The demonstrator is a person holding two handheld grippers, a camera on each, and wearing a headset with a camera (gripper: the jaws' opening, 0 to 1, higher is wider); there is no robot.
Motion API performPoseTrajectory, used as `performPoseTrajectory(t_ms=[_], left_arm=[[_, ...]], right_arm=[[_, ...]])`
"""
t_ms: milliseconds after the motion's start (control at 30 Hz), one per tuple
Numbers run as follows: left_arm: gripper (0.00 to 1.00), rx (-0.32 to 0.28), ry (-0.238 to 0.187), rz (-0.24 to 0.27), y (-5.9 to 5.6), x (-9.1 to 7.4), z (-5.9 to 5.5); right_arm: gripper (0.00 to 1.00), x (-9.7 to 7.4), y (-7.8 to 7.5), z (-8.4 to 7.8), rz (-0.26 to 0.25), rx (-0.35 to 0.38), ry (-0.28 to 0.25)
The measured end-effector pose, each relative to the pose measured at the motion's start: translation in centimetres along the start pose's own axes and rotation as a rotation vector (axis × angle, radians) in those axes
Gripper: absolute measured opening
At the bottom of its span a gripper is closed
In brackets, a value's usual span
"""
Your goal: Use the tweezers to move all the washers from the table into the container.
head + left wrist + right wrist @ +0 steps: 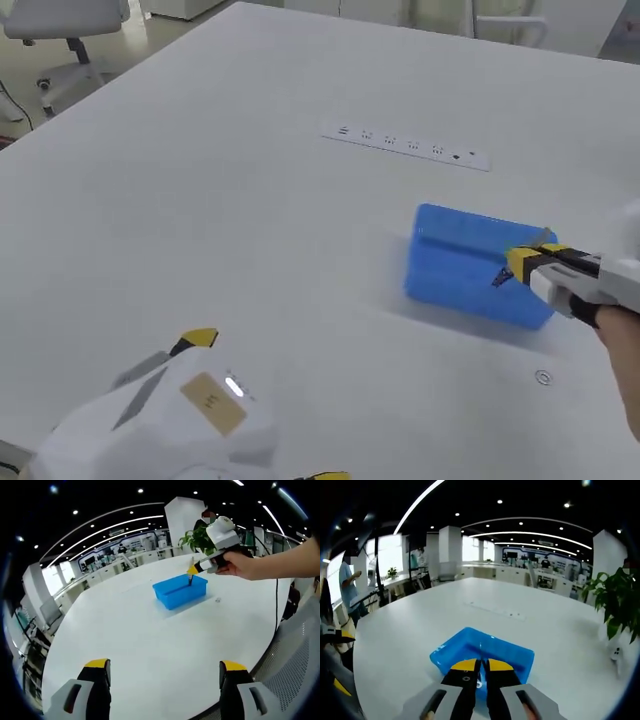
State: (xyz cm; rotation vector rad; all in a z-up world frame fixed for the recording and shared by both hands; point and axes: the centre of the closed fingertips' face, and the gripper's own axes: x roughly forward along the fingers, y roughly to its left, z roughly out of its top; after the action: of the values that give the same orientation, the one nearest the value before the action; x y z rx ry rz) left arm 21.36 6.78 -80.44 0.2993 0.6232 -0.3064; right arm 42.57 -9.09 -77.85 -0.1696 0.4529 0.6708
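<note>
The white table carried the blue container, an open tub right of the table's middle. The left gripper hung low over the table, well apart from the container on the person's side, its jaws spread wide and holding nothing. The right gripper hovered above the container's near right corner, its jaws clenched on the tweezers, whose dark tips pointed down into the container. Beyond the container's far side lay a flat white power strip. One small washer lay on the table near the container, off its near right corner.
</note>
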Motion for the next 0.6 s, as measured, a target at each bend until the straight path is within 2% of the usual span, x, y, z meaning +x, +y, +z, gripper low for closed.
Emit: performPoseTrajectory(t_ms=[167,267,600], left_arm=[[0.92,0.004,-0.004,0.0,-0.1,0.0,0.1],[0.92,0.001,-0.006,0.001,0.0,-0.1,0.1],[0.92,0.005,-0.01,-0.003,-0.1,-0.1,0.2]], right_arm=[[0.02,-2.6,-0.4,1.0,-0.015,0.023,-0.045],[0.02,-4.2,-0.7,1.0,-0.024,0.074,-0.065],[0.02,-7.1,-1.5,-1.5,-0.082,0.118,-0.039]])
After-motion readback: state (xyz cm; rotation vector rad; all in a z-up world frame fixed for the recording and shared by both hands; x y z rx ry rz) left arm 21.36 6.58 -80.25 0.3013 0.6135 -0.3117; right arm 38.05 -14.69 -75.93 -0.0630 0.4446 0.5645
